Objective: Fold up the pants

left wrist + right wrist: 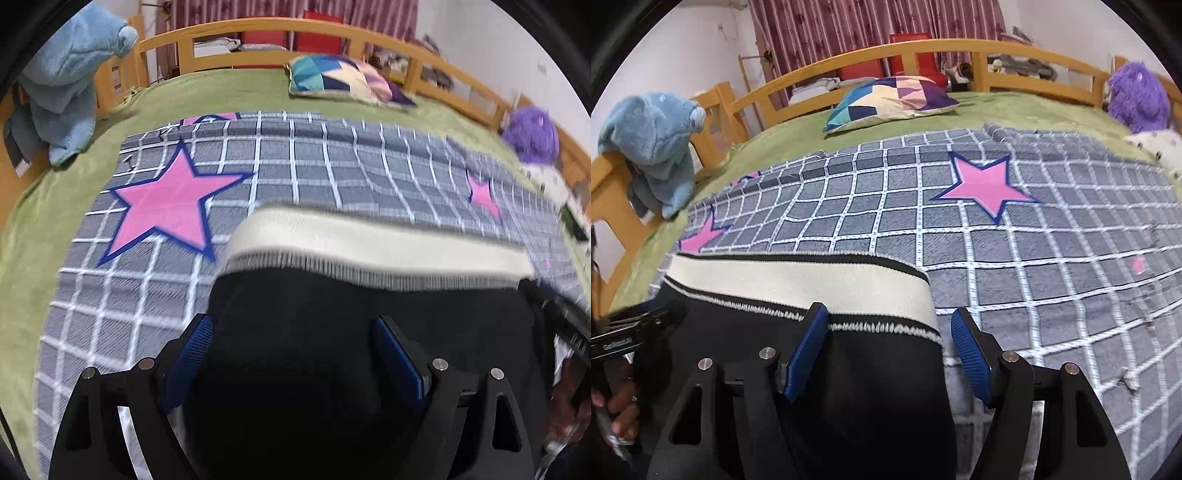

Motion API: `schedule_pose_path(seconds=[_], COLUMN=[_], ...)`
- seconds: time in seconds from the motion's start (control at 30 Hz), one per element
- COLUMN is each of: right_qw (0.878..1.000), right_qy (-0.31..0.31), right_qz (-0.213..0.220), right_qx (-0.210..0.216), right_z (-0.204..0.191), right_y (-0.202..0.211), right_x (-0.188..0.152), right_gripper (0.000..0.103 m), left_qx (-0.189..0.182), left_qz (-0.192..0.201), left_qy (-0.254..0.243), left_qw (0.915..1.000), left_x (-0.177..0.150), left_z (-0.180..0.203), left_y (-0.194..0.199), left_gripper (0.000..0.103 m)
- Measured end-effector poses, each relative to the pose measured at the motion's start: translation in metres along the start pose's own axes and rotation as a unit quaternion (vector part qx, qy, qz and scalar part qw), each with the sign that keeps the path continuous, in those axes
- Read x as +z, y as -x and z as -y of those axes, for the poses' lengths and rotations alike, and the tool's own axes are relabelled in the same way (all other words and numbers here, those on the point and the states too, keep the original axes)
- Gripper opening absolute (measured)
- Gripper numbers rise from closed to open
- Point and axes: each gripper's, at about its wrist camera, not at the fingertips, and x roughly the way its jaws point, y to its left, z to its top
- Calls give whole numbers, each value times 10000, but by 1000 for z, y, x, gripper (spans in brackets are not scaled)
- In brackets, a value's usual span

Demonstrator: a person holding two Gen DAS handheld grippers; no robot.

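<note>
Now, left wrist: left gripper (291,354) fingers spread wide, straddling black pants (332,350), not pinching; blanket (314,166) free beyond waistband (369,240).
Right wrist: right gripper (890,350) jaws apart over pants' right edge; blanket bare rightward; person's hand (618,406) visible only here.

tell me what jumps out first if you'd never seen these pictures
The black pants with a cream waistband fill the foreground, lying on a grey grid blanket with pink stars. The open right tongs straddle the waistband's right end; the open left tongs straddle the black cloth. At the far rail sit a patchwork pillow and a purple plush toy.
</note>
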Motion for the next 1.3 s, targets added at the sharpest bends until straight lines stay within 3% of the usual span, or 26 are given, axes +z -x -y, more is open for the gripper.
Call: schedule_pose_path(seconds=[0.13, 0.23, 0.4, 0.57, 0.67, 0.77, 0.87, 0.97, 1.07, 1.1, 1.2, 1.3], right_qw=[9999, 9995, 9999, 9998, 9995, 9995, 9993, 9967, 9970, 9968, 9964, 9973], right_qy=[79, 134, 2, 23, 37, 68, 359, 682, 760, 789, 843, 694], right_qz=[-65, -276, -129, -169, -317, -310, 70, 374, -89, -111, -76, -199], right_qx=[-88, -37, -45, -31, -45, -81, 96, 241, 115, 49, 12, -107], right_z=[-2, -3, 2, 2, -1, -8, -27, -49, -54, -51, -46, -37], right_y=[30, 49, 91, 115, 120, 133, 158, 163, 127, 121, 124, 138], right_x=[-16, -41, -87, -128, -146, -152, -146, -145, -153, -157, -163, -158], right_gripper=[67, 66, 67, 67, 65, 56, 56, 56, 54, 54, 54, 54], left_qx=[125, -133, -817, -836, -590, -510, -548, -453, 172, 176, -354, -205], left_qz=[-258, -469, -259, -222, -174, 46, 477, 535, 387, 272, 71, 183], left_qy=[-144, 19, 820, 702, 535, 450, 255, 53, -237, -137, 444, 422], left_qw=[9995, 9988, 9929, 9938, 9967, 9977, 9970, 9975, 9988, 9994, 9984, 9987], left_x=[-36, -70, -129, -166, -170, -164, -157, -154, -159, -162, -162, -159], left_z=[-5, -16, -45, -35, -25, -20, -10, 1, 4, -3, -27, -29], left_y=[25, 37, 63, 84, 93, 117, 137, 126, 103, 96, 99, 118], left_gripper=[88, 87, 88, 88, 86, 85, 85, 85, 86, 87, 86, 83])
